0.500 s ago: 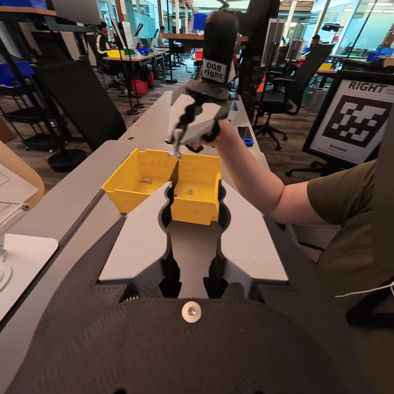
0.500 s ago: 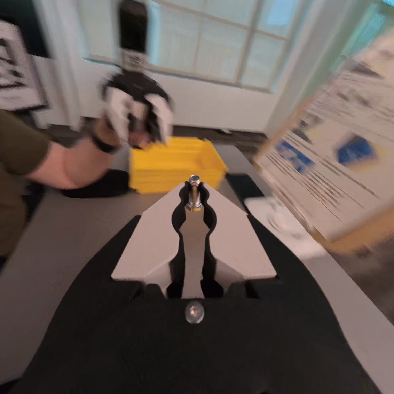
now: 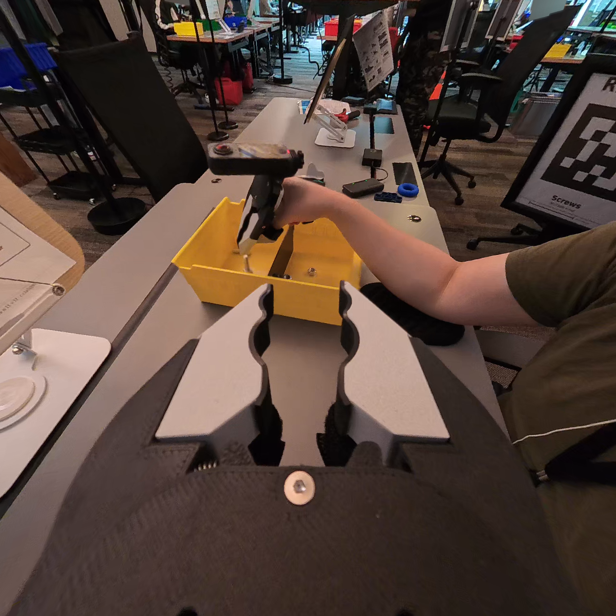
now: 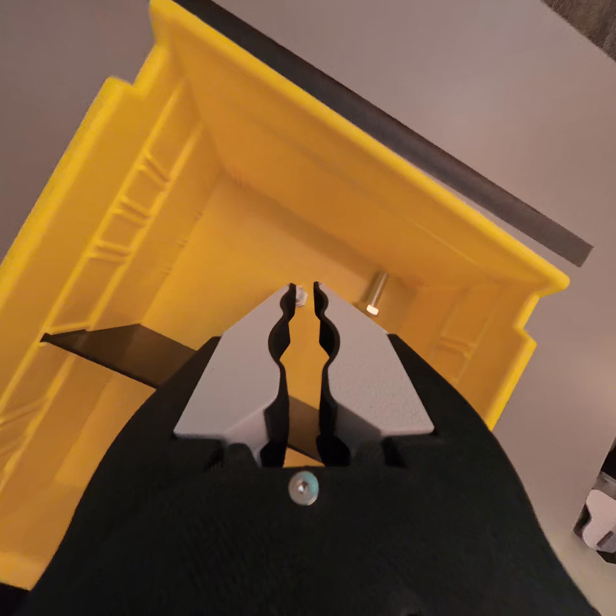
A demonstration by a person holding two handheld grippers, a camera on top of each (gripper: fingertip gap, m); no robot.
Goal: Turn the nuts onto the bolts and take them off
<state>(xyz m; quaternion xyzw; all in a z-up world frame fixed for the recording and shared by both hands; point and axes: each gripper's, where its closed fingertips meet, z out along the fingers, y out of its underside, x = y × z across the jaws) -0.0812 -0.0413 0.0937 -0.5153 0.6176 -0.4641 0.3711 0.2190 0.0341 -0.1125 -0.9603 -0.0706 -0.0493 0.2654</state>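
Framed sign [image 3: 580,150] (far right): printed code pattern, caption lettering beneath.

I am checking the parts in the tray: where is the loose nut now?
In the left wrist view the nut lies on the floor of the yellow bin, in the compartment right of the black divider, away from the right tool.

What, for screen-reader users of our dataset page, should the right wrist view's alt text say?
The right gripper points down into one compartment of a yellow bin, jaws slightly apart, with a small metal part just beyond their tips. A bolt lies near the bin wall; a black divider bounds the compartment.
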